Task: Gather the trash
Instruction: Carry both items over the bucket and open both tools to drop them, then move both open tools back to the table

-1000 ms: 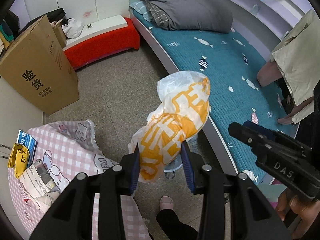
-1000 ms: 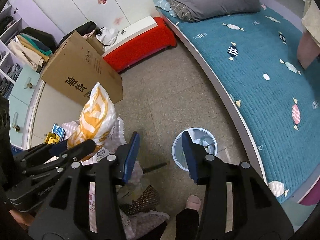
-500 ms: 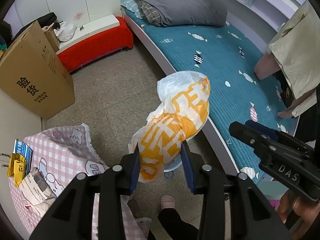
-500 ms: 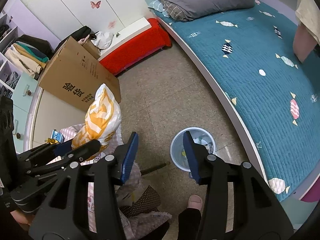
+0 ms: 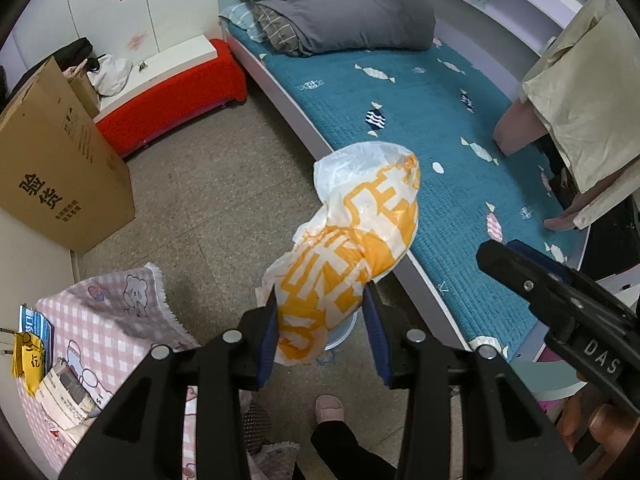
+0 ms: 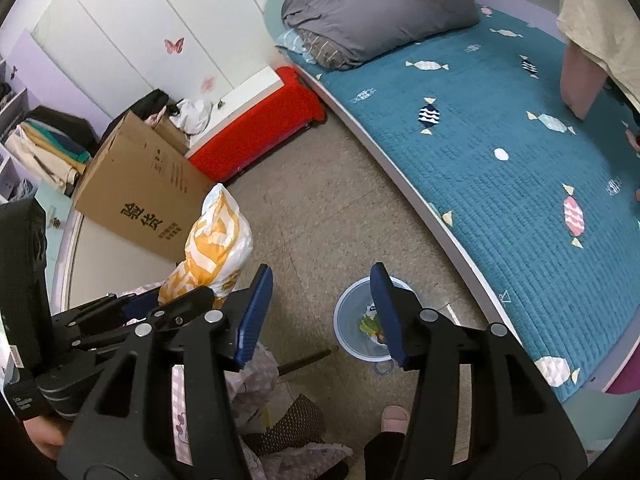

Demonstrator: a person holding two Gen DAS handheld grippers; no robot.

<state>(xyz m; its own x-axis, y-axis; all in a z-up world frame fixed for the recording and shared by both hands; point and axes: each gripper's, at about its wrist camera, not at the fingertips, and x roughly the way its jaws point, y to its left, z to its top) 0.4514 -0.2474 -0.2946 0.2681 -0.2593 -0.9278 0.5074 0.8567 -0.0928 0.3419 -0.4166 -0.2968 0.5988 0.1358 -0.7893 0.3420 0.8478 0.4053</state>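
My left gripper (image 5: 320,330) is shut on an orange-and-white plastic bag (image 5: 352,248), held up above the floor; the bag also shows in the right wrist view (image 6: 214,248). A small light-blue trash bin (image 6: 366,330) with some scraps inside stands on the floor by the bed; in the left wrist view only its rim (image 5: 342,336) peeks out below the bag. My right gripper (image 6: 322,312) is open and empty, above and just left of the bin. The right gripper's body shows at the right of the left wrist view (image 5: 560,312).
A teal bed (image 5: 420,128) with a grey duvet runs along the right. A cardboard box (image 5: 56,168) and a red bench (image 5: 172,96) stand at the back left. A pink checked cloth (image 5: 108,332) with papers and packets lies at lower left. My slippered foot (image 5: 329,408) is below.
Both grippers have shifted right toward the bed, the bag staying in the left one. The bin now sits closer under the right gripper's right finger.
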